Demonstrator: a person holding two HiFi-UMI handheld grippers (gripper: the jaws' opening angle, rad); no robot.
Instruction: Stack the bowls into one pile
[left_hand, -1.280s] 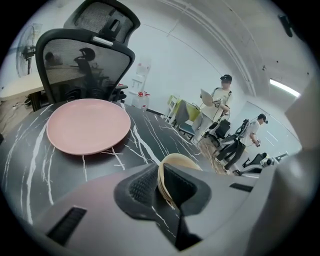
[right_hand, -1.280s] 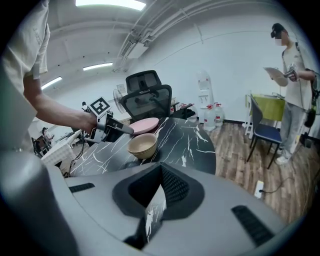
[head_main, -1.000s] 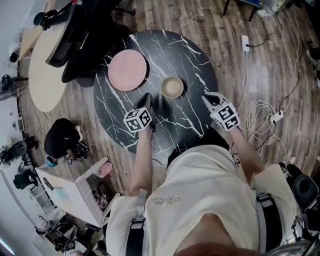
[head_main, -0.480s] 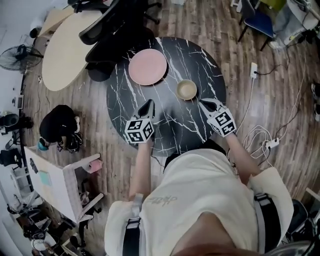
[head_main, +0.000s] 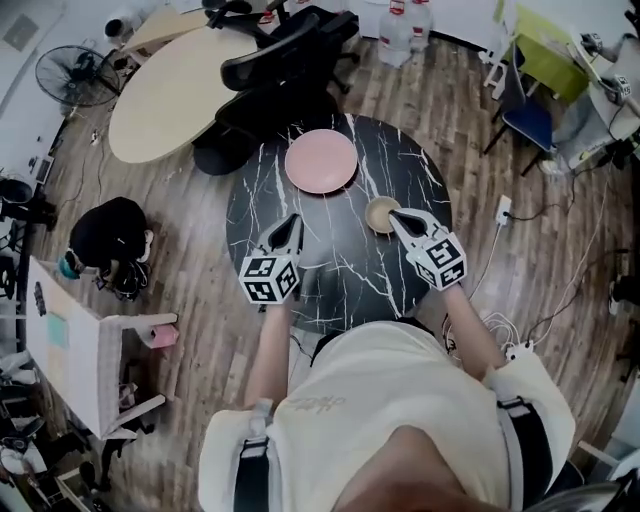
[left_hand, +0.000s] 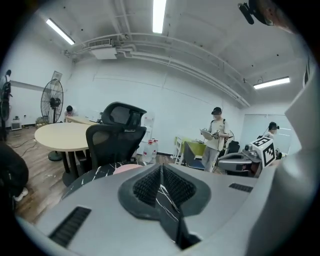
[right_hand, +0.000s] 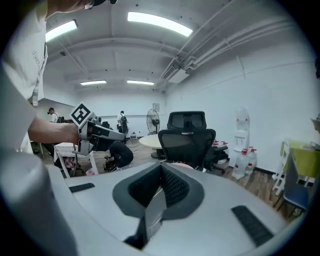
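On the round black marble table (head_main: 340, 270) stand a tan bowl (head_main: 380, 214) at the right and a wide pink bowl (head_main: 321, 161) at the far side. My left gripper (head_main: 293, 220) hangs shut and empty above the table's left middle. Just right of the tan bowl and above it, my right gripper (head_main: 396, 215) is shut and empty too. In the left gripper view the shut jaws (left_hand: 161, 172) point nearly level over the table, with a sliver of the pink bowl (left_hand: 127, 169) behind them. The right gripper view shows its shut jaws (right_hand: 161, 172) aimed toward an office chair.
A black office chair (head_main: 285, 75) stands at the table's far edge, with a beige oval table (head_main: 180, 95) beyond it. Cables and a power strip (head_main: 503, 210) lie on the wood floor at the right. A black bag (head_main: 108, 243) and a white cart (head_main: 85, 350) are at the left.
Both grippers have risen from the table, still shut. The head camera has risen and tipped forward, so more of the room shows. The bowls have not moved.
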